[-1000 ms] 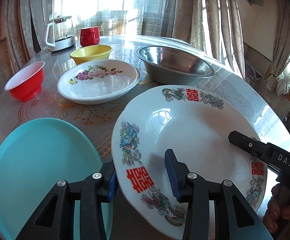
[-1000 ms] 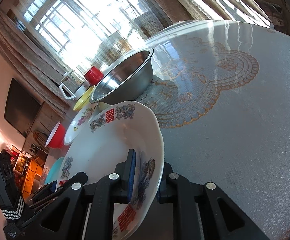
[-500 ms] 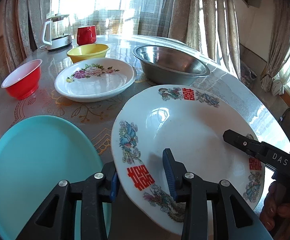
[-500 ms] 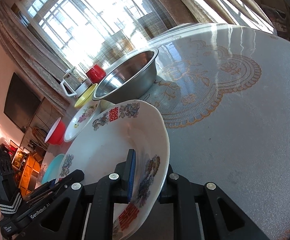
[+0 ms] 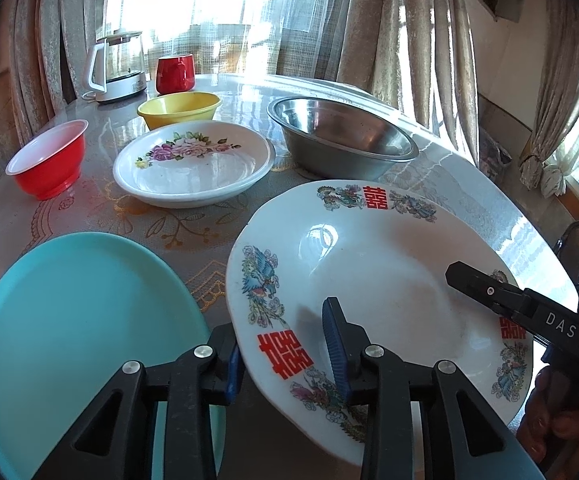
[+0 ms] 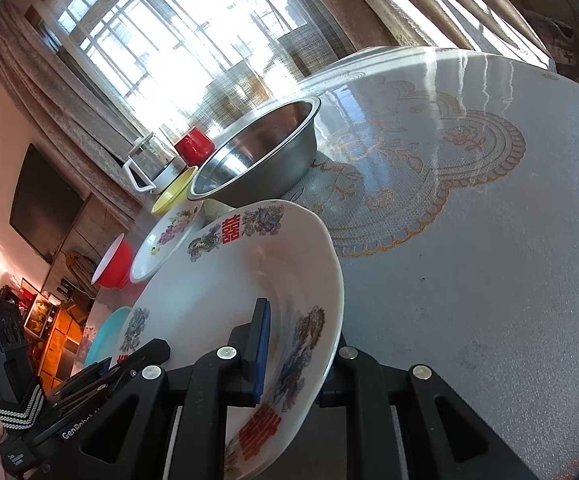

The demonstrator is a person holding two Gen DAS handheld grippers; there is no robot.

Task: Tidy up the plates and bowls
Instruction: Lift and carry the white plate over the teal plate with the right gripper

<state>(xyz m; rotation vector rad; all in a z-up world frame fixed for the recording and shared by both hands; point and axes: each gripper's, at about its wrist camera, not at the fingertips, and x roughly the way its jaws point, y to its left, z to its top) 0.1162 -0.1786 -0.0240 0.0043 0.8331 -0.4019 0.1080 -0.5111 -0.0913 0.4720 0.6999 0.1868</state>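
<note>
Left wrist view: the big plate [image 5: 373,264] is being pinched at its rim by both the left gripper [image 5: 285,354] and right gripper [image 6: 293,354]; it looks hard, slippery and breakable.

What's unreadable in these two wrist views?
- Teal plate: near edge cut off by the frame and left fingers, left view.
- Table beneath the big plate: hidden in both views.
- Kettle contents: too small, backlit, right view.
- Right gripper outer finger: behind the plate rim.
</note>
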